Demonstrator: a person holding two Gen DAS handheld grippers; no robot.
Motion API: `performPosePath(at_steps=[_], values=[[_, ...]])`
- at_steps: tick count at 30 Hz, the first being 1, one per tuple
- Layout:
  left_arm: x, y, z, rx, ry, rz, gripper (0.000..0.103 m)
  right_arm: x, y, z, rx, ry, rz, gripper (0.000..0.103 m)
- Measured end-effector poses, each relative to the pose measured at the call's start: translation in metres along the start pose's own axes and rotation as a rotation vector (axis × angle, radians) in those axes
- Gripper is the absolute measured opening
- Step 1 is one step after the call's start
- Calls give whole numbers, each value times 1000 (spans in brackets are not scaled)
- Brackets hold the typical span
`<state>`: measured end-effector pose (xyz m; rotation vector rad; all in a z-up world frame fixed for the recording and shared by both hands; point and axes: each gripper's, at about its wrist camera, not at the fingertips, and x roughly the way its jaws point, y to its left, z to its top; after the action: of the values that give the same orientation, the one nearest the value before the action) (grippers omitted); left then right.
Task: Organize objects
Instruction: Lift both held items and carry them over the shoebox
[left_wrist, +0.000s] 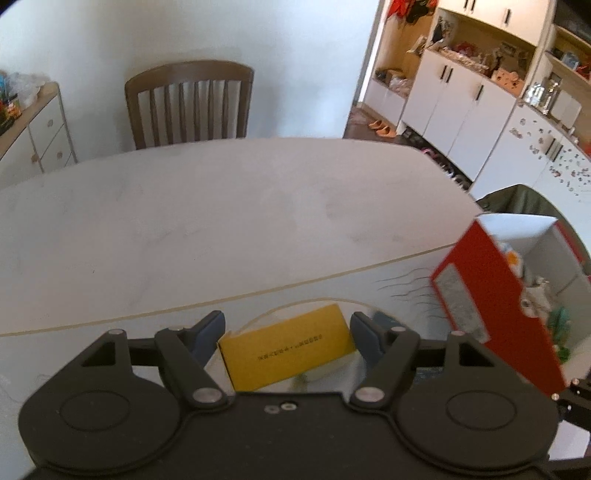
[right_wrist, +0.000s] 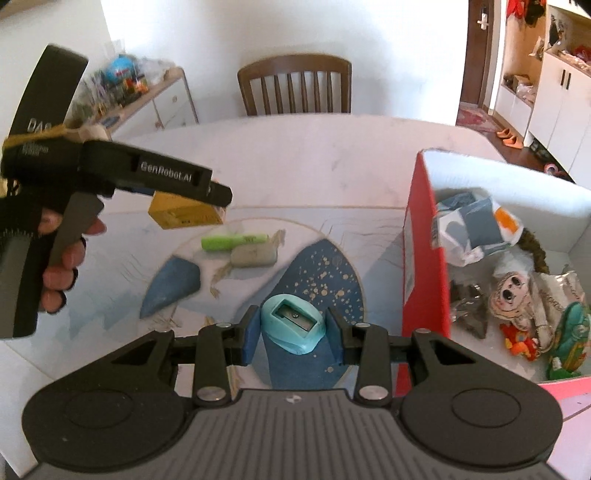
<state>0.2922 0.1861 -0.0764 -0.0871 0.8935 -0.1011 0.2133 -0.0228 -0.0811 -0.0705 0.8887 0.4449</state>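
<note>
Only the right wrist view showed the left hand-held gripper (right_wrist: 218, 197) from outside, raised above the table (right_wrist: 295, 166) in a person's hand (right_wrist: 61, 258), with a yellow box (right_wrist: 184, 216) at its tip; whether the pads pressed the box could not be told there. The left wrist view showed what the other could not — the same yellow box (left_wrist: 288, 350) lying between that hand-held gripper's (left_wrist: 287, 334) blue pads (left_wrist: 365, 332), the jaws spread wide, with a thin gap visible at each end of the box, so a firm hold could not be confirmed. The right hand-held gripper (right_wrist: 293, 334) stood partly open, its pads just beside a light-blue pencil sharpener (right_wrist: 293, 325) on either flank, though contact was hard to judge. Right of the right hand-held gripper sat a red cardboard box (right_wrist: 424, 266), open at the top; inside lay a blue-and-white crumpled packet (right_wrist: 476, 225), a small doll (right_wrist: 517, 291), a red-orange toy (right_wrist: 521, 341) and a green toy (right_wrist: 570, 332), crowded together. In the left wrist view the red cardboard box (left_wrist: 487, 302) rose to the right of that hand-held gripper, its near wall hiding most of the contents. Ahead of the right hand-held gripper, on a printed mat (right_wrist: 332, 280) — blue patches with gold flecks — lay a green highlighter (right_wrist: 232, 240) and, just beside it, a grey eraser (right_wrist: 254, 255). A wooden chair (right_wrist: 295, 86) stood beyond the table's far edge.
</note>
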Motion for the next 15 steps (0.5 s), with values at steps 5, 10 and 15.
performPosePath(at_steps=[5,10,15], values=[[-22,-19,-1,21,-21,-23,74,-26,-7,0,22,-36,11,37],[-40,-42,-1,38,-22,-69,74,-50,-18,-1,36,-56,20,37],[-55,-71,-1,80,-29,-92,74,-75,-36,-2,65,-77,21,37]])
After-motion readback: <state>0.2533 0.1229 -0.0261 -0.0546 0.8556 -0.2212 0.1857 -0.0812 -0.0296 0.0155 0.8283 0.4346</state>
